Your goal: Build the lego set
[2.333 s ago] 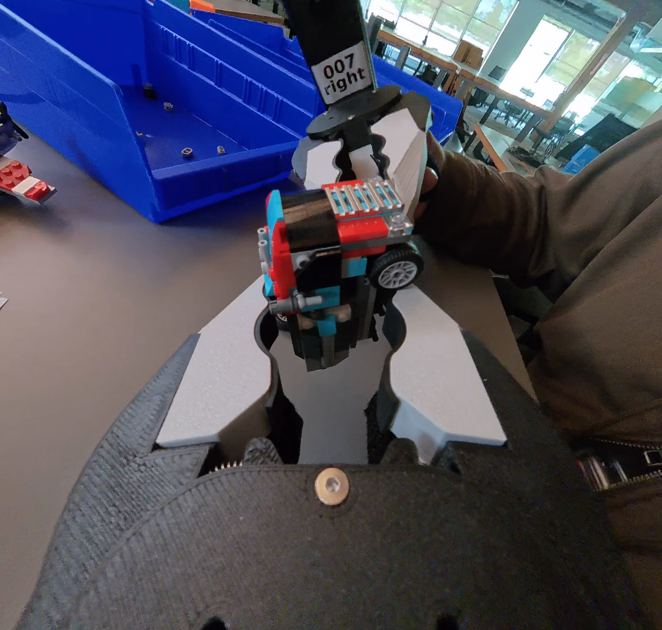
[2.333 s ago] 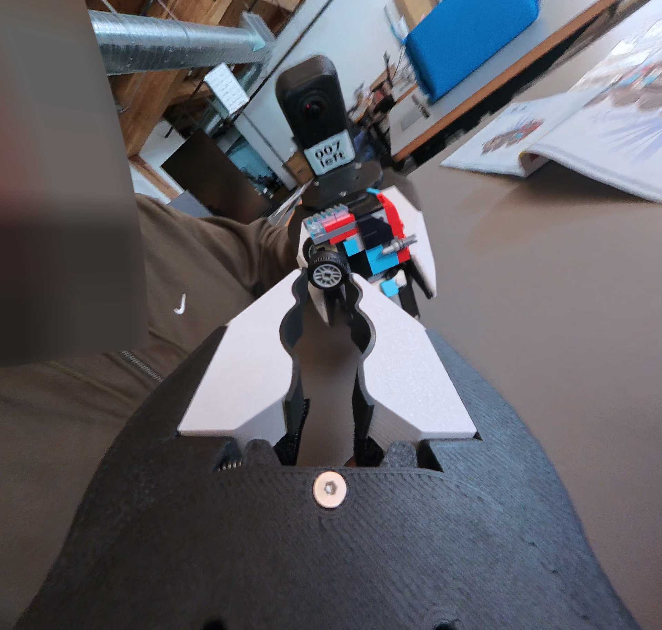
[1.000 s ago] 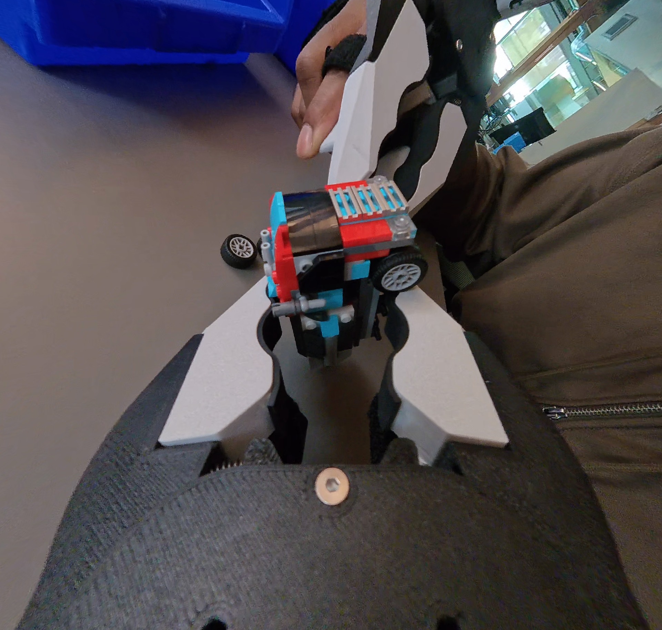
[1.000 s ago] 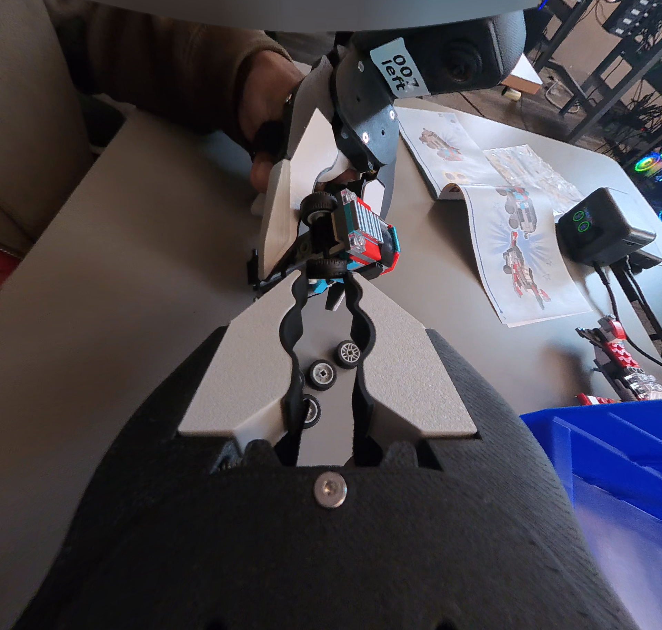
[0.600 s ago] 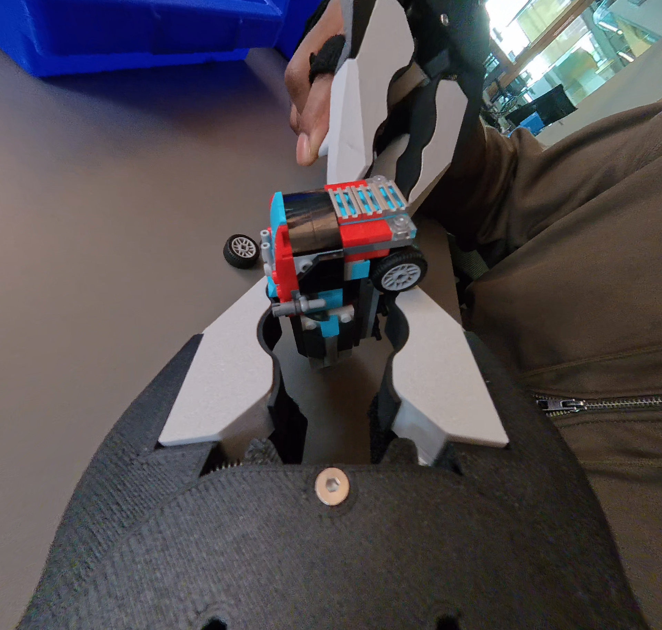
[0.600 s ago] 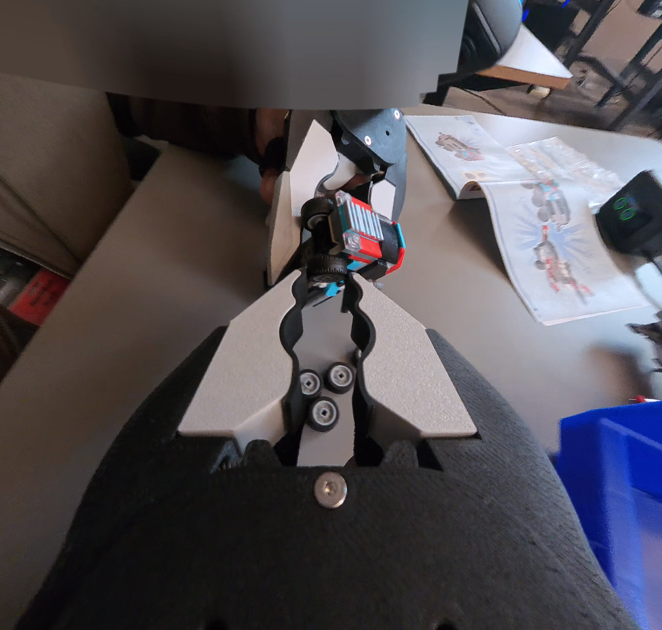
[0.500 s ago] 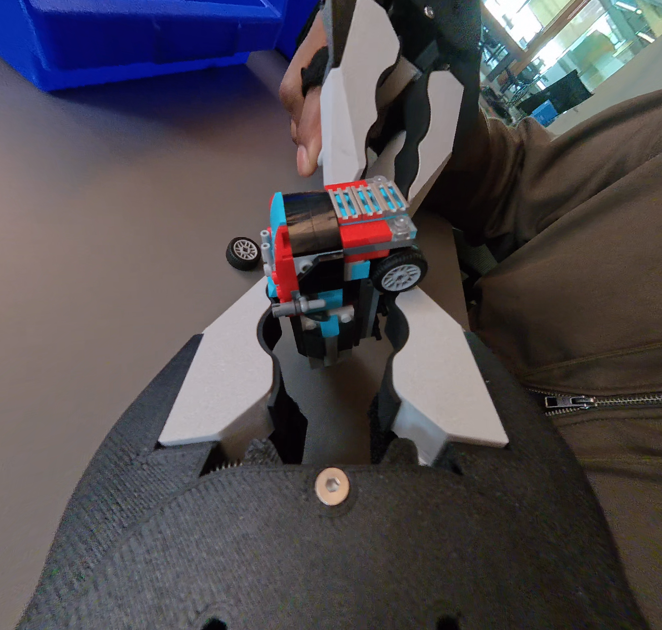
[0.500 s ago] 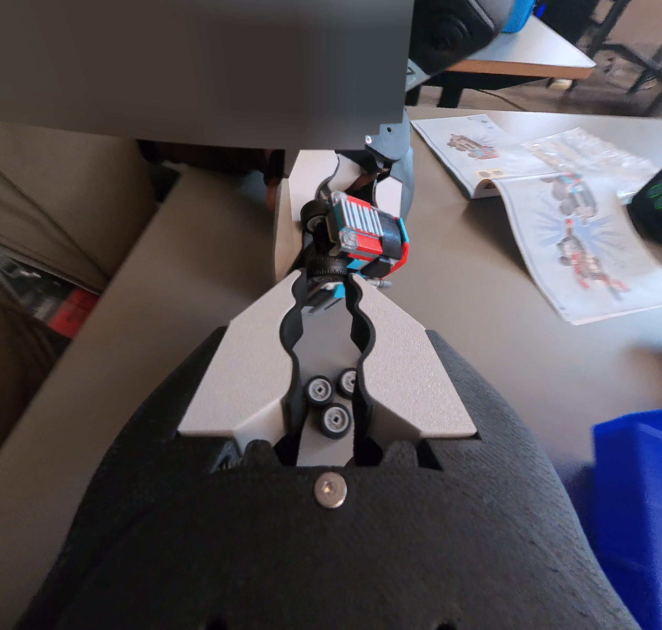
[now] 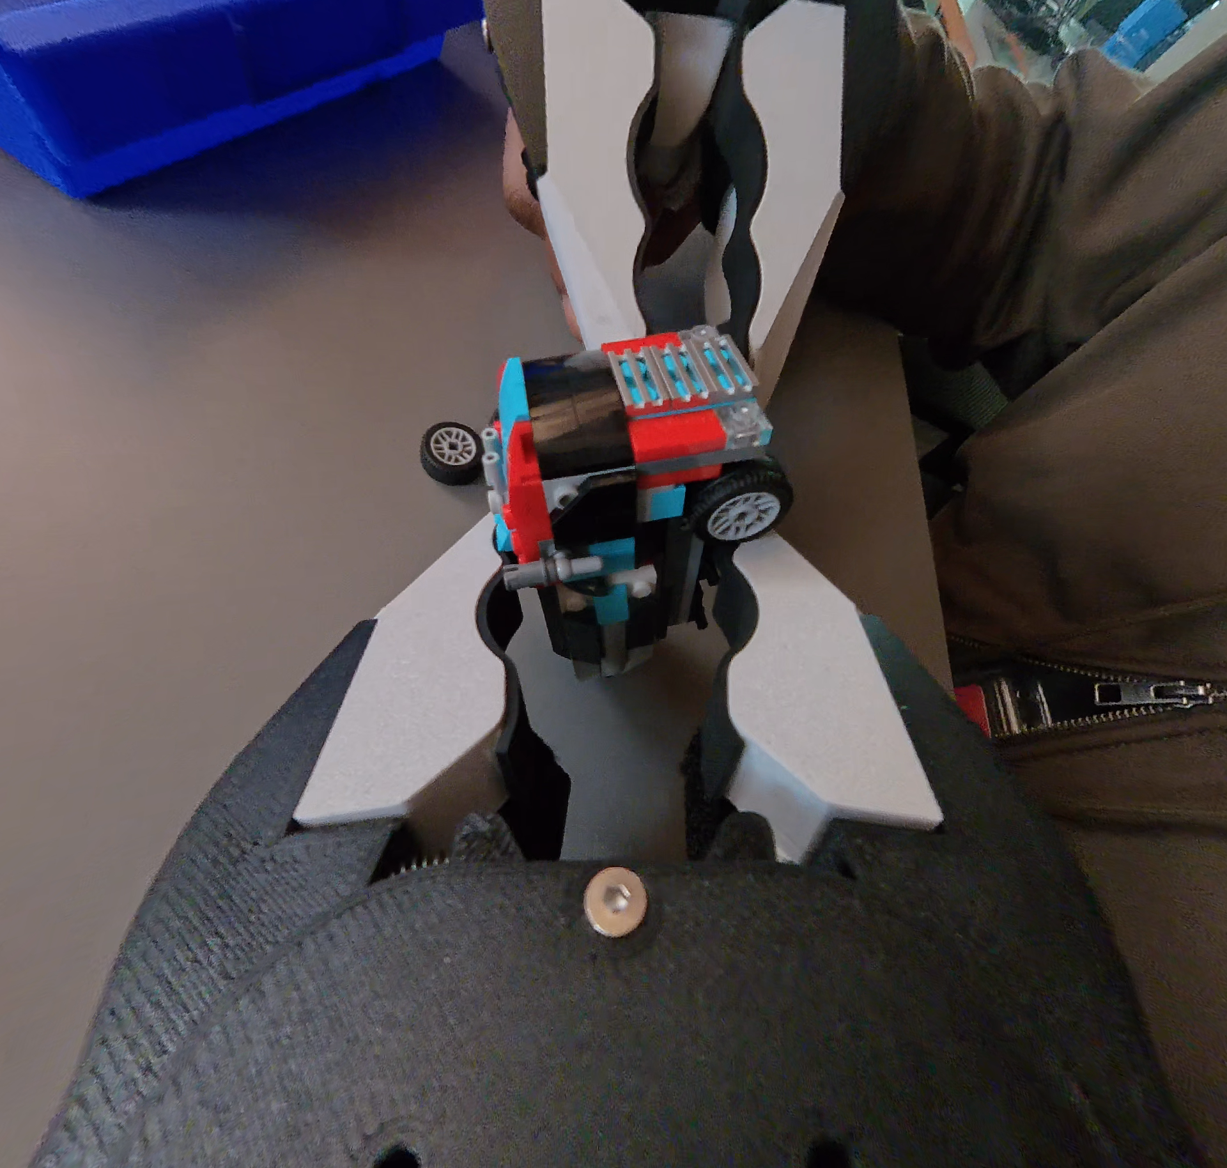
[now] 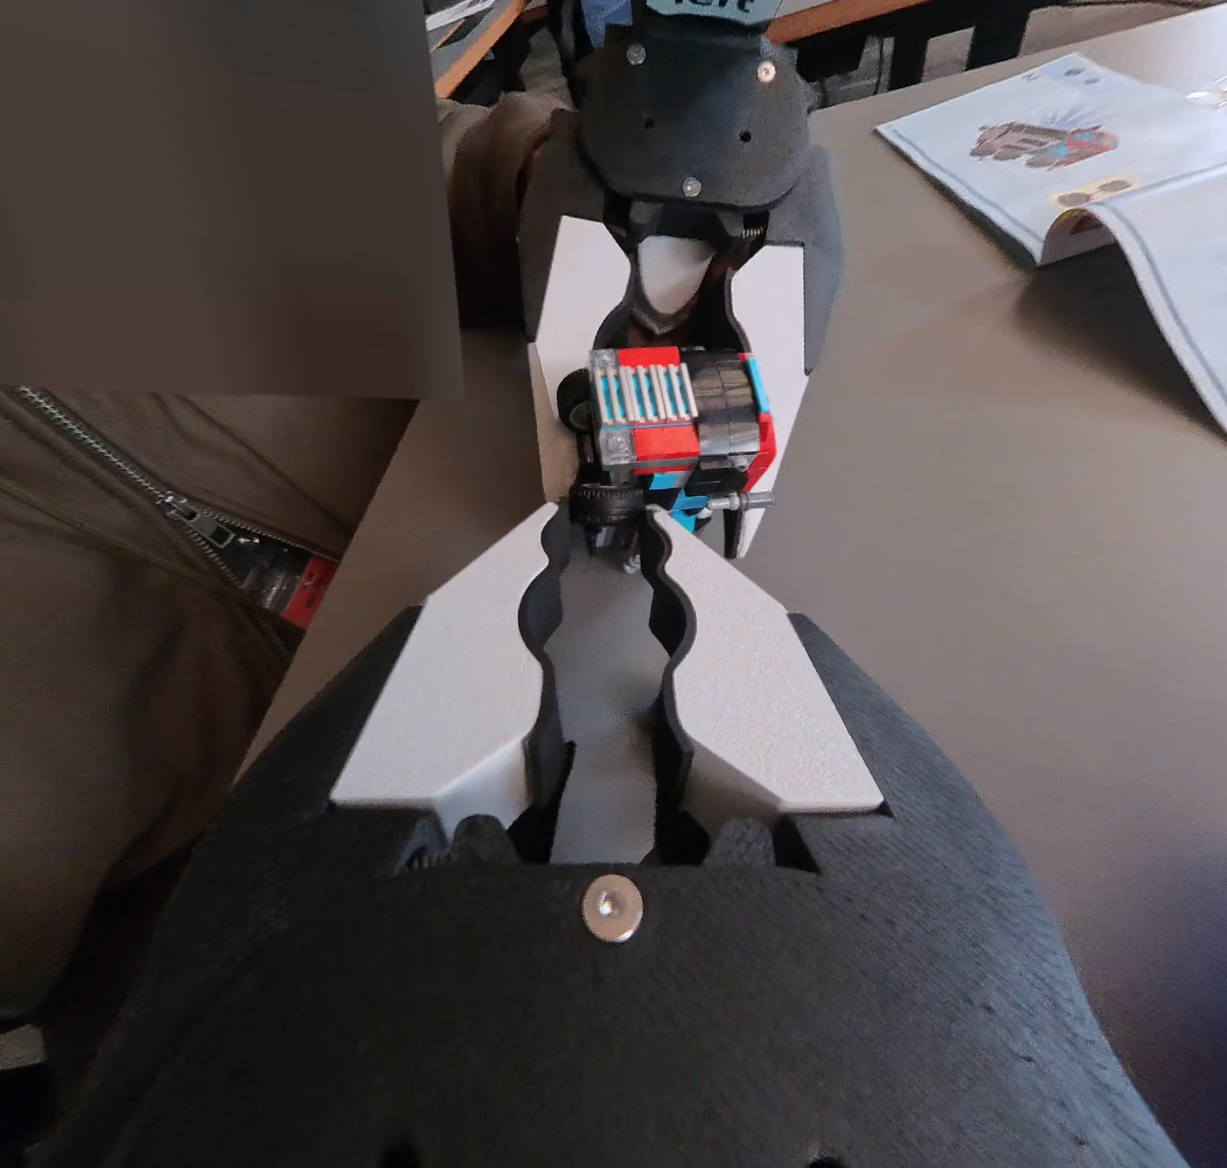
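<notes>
Red, black and turquoise brick truck [image 9: 624, 472] with grey-slatted grille, blue bin [image 9: 199, 54], grey table [image 9: 199, 406]

A smooth grey-brown worktop [image 10: 996, 472] fills both views. Past its far edge stand orange-edged tables [image 10: 929, 1] on dark legs; bright daylit windows [image 9: 1062, 1] glow at one corner.

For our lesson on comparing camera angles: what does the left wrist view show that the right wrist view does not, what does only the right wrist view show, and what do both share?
Only the left wrist view shows the blue bin and a loose wheel lying on the table.

Only the right wrist view shows the open instruction booklet.

Both show the brick-built toy truck clamped in the left gripper, the right gripper meeting it head-on with narrowly parted jaws near a fitted wheel, and the person's brown jacket.
</notes>
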